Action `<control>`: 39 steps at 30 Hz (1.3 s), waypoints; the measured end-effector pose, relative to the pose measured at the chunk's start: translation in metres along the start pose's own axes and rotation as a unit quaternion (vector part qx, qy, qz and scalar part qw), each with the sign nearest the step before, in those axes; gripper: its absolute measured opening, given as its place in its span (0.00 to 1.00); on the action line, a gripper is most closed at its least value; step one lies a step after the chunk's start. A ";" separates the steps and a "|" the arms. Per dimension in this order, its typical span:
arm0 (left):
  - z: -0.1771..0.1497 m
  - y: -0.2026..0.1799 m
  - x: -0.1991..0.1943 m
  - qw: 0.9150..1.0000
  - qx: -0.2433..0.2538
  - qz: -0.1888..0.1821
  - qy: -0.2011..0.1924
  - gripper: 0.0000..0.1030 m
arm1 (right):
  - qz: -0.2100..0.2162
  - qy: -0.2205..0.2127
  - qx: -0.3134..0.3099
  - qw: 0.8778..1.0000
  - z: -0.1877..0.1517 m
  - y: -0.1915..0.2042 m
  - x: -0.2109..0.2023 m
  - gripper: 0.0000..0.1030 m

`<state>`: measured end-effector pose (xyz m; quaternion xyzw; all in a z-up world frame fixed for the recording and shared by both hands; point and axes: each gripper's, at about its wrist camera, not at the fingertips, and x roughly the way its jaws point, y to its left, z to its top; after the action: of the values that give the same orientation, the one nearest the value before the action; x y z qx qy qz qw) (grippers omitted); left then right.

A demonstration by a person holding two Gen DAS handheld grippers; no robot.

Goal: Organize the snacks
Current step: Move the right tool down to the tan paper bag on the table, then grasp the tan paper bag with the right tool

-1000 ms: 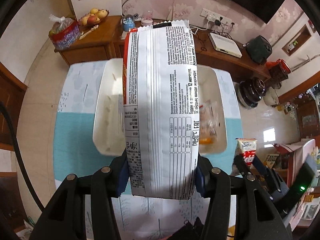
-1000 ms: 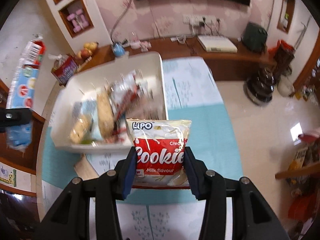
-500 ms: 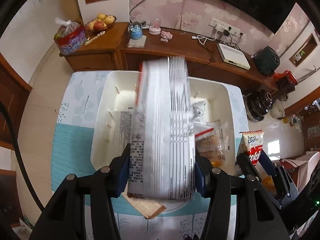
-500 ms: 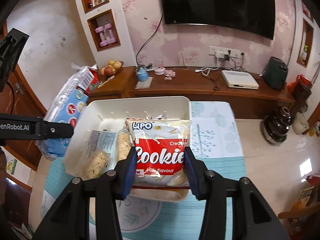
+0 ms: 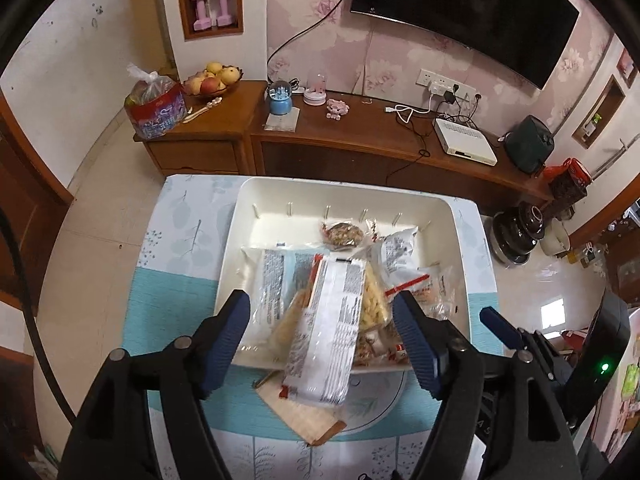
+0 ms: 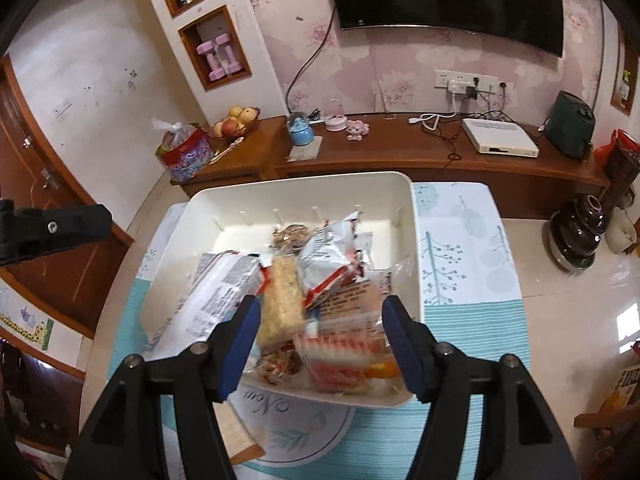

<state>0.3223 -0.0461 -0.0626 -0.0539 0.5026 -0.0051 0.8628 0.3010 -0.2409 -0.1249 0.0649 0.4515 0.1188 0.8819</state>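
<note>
A white plastic bin point(image 5: 344, 189) point(image 6: 300, 182) on the table holds several snack packs. My left gripper point(image 5: 322, 340) hovers over its near rim, jaws opening. Below them, free of the pads, a long white printed packet point(image 5: 326, 332) lies tilted across that rim; in the right wrist view the packet point(image 6: 208, 292) rests at the bin's left side. My right gripper point(image 6: 320, 344) is over the bin's near right corner, jaws opening too. The red-and-white cookie pack point(image 6: 340, 354) shows blurred between its fingers point(image 6: 400, 344) on the pile, not pressed by the pads.
A brown card point(image 5: 304, 416) sticks out from under the bin's near edge on the teal and white tablecloth point(image 6: 460, 320). A wooden sideboard point(image 5: 360, 136) with a fruit bowl, a bagged tin and a white box stands behind the table. Tiled floor lies to the right.
Both grippers have opened. The long packet left the left jaws and dropped onto the bin's near rim. The cookie pack left the right jaws and fell onto the pile in the bin.
</note>
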 end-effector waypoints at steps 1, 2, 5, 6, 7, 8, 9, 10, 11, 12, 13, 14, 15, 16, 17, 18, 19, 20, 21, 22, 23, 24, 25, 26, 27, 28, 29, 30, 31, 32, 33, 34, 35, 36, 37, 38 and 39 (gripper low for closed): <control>-0.005 0.004 -0.002 1.000 -0.002 0.005 0.002 0.71 | 0.007 -0.002 -0.004 1.000 -0.002 0.004 -0.002 0.62; -0.009 0.008 -0.004 1.000 -0.004 0.005 0.005 0.71 | 0.011 -0.003 -0.007 1.000 -0.003 0.007 -0.004 0.62; -0.025 0.022 -0.007 1.000 -0.011 0.003 0.017 0.71 | 0.021 -0.004 -0.013 1.000 -0.013 0.020 -0.009 0.62; -0.029 0.026 -0.009 1.000 -0.013 0.004 0.020 0.71 | 0.025 -0.004 -0.014 1.000 -0.018 0.025 -0.010 0.62; -0.033 0.030 -0.011 1.000 -0.014 0.005 0.021 0.71 | 0.027 -0.003 -0.016 1.000 -0.021 0.029 -0.010 0.62; -0.039 0.037 -0.014 1.000 -0.015 0.007 0.024 0.71 | 0.028 0.000 -0.018 0.999 -0.025 0.033 -0.010 0.62; -0.043 0.043 -0.017 1.000 -0.017 0.008 0.024 0.71 | 0.028 0.007 -0.022 0.999 -0.031 0.039 -0.009 0.62; -0.048 0.050 -0.021 0.999 -0.020 0.008 0.025 0.71 | 0.030 0.013 -0.026 0.999 -0.037 0.045 -0.008 0.62; -0.052 0.054 -0.023 0.999 -0.021 0.008 0.025 0.71 | 0.033 0.019 -0.029 0.999 -0.041 0.050 -0.006 0.62; -0.057 0.061 -0.027 0.999 -0.022 0.008 0.027 0.71 | 0.036 0.026 -0.034 0.998 -0.047 0.056 -0.004 0.62; -0.063 0.068 -0.030 0.999 -0.022 0.009 0.028 0.71 | 0.036 0.033 -0.042 0.998 -0.055 0.064 -0.002 0.62; -0.066 0.074 -0.033 0.999 -0.022 0.010 0.028 0.71 | 0.034 0.038 -0.049 0.998 -0.060 0.069 -0.001 0.62; -0.072 0.081 -0.036 0.999 -0.022 0.012 0.030 0.71 | 0.030 0.044 -0.057 0.997 -0.067 0.076 0.000 0.62; -0.076 0.088 -0.038 0.999 -0.021 0.013 0.032 0.71 | 0.027 0.052 -0.064 0.996 -0.075 0.085 0.003 0.62; -0.080 0.094 -0.040 0.999 -0.021 0.013 0.034 0.72 | 0.027 0.056 -0.066 0.996 -0.079 0.088 0.004 0.62; -0.085 0.101 -0.042 0.999 -0.020 0.014 0.037 0.72 | 0.026 0.063 -0.070 0.995 -0.086 0.096 0.007 0.62; -0.088 0.105 -0.043 0.999 -0.019 0.014 0.040 0.72 | 0.023 0.066 -0.073 0.995 -0.091 0.100 0.009 0.62; -0.092 0.112 -0.043 0.999 -0.017 0.015 0.043 0.72 | 0.019 0.071 -0.077 0.994 -0.096 0.104 0.012 0.62; -0.097 0.120 -0.044 0.999 -0.015 0.016 0.047 0.72 | 0.016 0.075 -0.081 0.994 -0.101 0.109 0.015 0.62; -0.100 0.124 -0.044 0.999 -0.015 0.015 0.050 0.72 | 0.011 0.081 -0.088 0.993 -0.108 0.115 0.021 0.62; -0.104 0.130 -0.043 0.998 -0.013 0.015 0.055 0.72 | 0.008 0.084 -0.091 0.992 -0.112 0.118 0.024 0.62; -0.107 0.136 -0.042 0.998 -0.010 0.016 0.061 0.72 | 0.005 0.088 -0.095 0.992 -0.116 0.122 0.029 0.62; -0.110 0.143 -0.041 0.998 -0.006 0.019 0.067 0.72 | 0.002 0.093 -0.097 0.991 -0.122 0.126 0.035 0.62; -0.113 0.147 -0.039 0.997 -0.003 0.023 0.071 0.72 | -0.001 0.096 -0.099 0.990 -0.126 0.129 0.039 0.62; -0.114 0.152 -0.038 0.997 0.001 0.025 0.075 0.72 | -0.004 0.101 -0.102 0.990 -0.131 0.133 0.045 0.62; -0.116 0.158 -0.036 0.997 0.004 0.027 0.078 0.72 | -0.004 0.106 -0.103 0.989 -0.135 0.135 0.051 0.62; -0.116 0.161 -0.035 0.996 0.007 0.027 0.079 0.72 | -0.004 0.109 -0.103 0.989 -0.136 0.136 0.054 0.61; -0.117 0.165 -0.035 0.996 0.009 0.026 0.081 0.72 | -0.007 0.113 -0.103 0.988 -0.139 0.138 0.058 0.61; -0.117 0.169 -0.033 0.996 0.013 0.026 0.084 0.72 | -0.010 0.116 -0.103 0.988 -0.142 0.140 0.063 0.62; -0.119 0.172 -0.032 0.996 0.016 0.026 0.086 0.72 | -0.012 0.116 -0.104 0.988 -0.143 0.141 0.066 0.61; -0.119 0.174 -0.030 0.996 0.020 0.025 0.088 0.72 | -0.015 0.117 -0.106 0.987 -0.144 0.142 0.069 0.61; -0.119 0.176 -0.029 0.995 0.023 0.024 0.090 0.72 | -0.022 0.119 -0.110 0.987 -0.147 0.144 0.073 0.61; -0.119 0.178 -0.026 0.995 0.026 0.023 0.093 0.72 | -0.025 0.120 -0.112 0.986 -0.147 0.144 0.076 0.61; -0.120 0.179 -0.024 0.995 0.029 0.021 0.096 0.73 | -0.032 0.123 -0.115 0.985 -0.150 0.145 0.080 0.61; -0.119 0.180 -0.021 0.995 0.031 0.018 0.098 0.73 | -0.037 0.124 -0.115 0.985 -0.152 0.145 0.084 0.61; -0.119 0.180 -0.019 0.994 0.032 0.015 0.099 0.74 | -0.039 0.126 -0.115 0.985 -0.153 0.145 0.087 0.61; -0.119 0.181 -0.017 0.994 0.034 0.012 0.100 0.74 | -0.043 0.130 -0.114 0.984 -0.154 0.143 0.090 0.61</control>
<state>0.2020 0.1242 -0.1238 -0.0174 0.5869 -0.0169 0.8093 0.2049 -0.0779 -0.2539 -0.0721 0.5481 0.1386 0.8217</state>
